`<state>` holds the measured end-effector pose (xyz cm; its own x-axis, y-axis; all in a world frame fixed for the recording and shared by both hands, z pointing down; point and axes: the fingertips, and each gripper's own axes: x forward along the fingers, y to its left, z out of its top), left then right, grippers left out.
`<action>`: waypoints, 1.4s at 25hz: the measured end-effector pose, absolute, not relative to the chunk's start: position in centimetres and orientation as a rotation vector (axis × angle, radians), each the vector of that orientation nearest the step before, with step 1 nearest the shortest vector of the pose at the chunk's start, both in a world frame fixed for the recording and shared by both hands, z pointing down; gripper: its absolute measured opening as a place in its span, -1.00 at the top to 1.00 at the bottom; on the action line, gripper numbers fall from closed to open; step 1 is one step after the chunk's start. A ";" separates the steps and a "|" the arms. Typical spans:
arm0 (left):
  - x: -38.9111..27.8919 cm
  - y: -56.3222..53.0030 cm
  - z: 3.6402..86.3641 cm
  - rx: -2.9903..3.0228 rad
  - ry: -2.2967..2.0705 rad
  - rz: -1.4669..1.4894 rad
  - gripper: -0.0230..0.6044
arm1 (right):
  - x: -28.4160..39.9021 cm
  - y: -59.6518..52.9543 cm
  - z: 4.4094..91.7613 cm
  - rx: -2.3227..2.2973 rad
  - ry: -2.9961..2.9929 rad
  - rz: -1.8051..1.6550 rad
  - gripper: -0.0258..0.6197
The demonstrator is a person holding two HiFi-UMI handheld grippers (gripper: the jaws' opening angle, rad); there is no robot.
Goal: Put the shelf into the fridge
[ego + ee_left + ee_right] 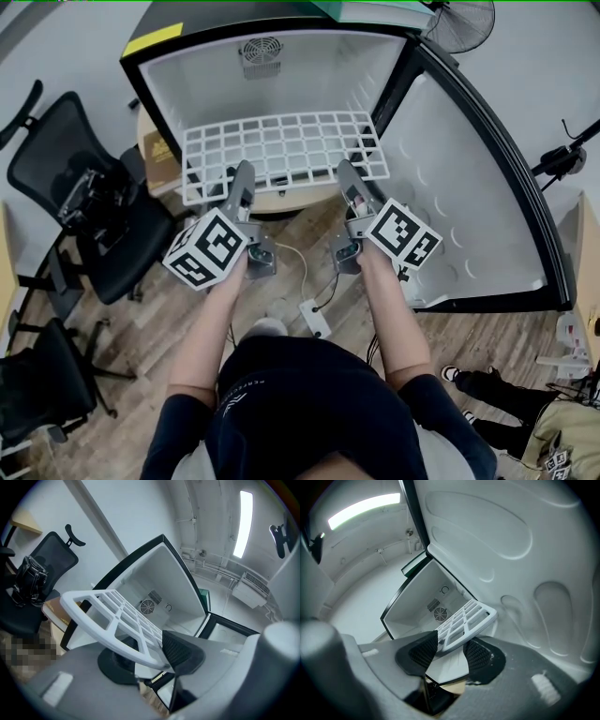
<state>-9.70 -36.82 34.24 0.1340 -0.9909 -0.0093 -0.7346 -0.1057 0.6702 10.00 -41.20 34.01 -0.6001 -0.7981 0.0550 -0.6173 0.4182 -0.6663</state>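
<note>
At fridge (pixel 211 84) mouth, left gripper (pixel 242 180) and right gripper (pixel 349 180) clamp shelf (pixel 281 148).

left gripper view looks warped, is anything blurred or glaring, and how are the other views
Left gripper view: fisheye bend, dark corners, ceiling strip light glares, white plastic grid shelf sharp, foreground soft. Right gripper view: same bend, strip light overexposed. Head view: even light, white fridge interior bright.

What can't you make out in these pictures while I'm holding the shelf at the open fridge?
Lower inside of the fridge: head view, covered by the shelf.
Whether the shelf's far edge sits on a wall ledge: too small in both gripper views.
Green thing atop the fridge: cut off by the head view's top edge.
Dark bundle on the chair: head view, too dim to identify.
</note>
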 end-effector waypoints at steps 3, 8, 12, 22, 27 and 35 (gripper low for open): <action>-9.7 -36.7 34.3 1.905 -1.663 -0.655 0.43 | 10.0 -41.2 34.2 -1.231 2.405 -0.959 0.40; -9.4 -36.2 34.3 1.900 -1.674 -0.669 0.43 | 10.3 -41.1 34.0 -1.231 2.403 -0.951 0.40; -9.3 -36.1 34.5 1.899 -1.674 -0.670 0.43 | 10.3 -41.0 34.2 -1.234 2.406 -0.955 0.40; -9.6 -36.7 35.0 1.883 -1.665 -0.661 0.43 | 10.0 -41.5 34.6 -1.234 2.409 -0.961 0.39; -9.7 -37.0 34.9 1.890 -1.667 -0.662 0.42 | 9.8 -42.1 34.5 -1.234 2.418 -0.960 0.39; -9.9 -37.9 34.7 1.900 -1.659 -0.655 0.42 | 9.6 -43.2 34.2 -1.258 2.405 -0.947 0.39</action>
<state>-9.93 -37.89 34.71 0.1286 -0.9916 -0.0162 -0.7353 -0.1063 0.6694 9.60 -43.15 34.20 -0.5884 -0.8062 0.0623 -0.6321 0.4106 -0.6571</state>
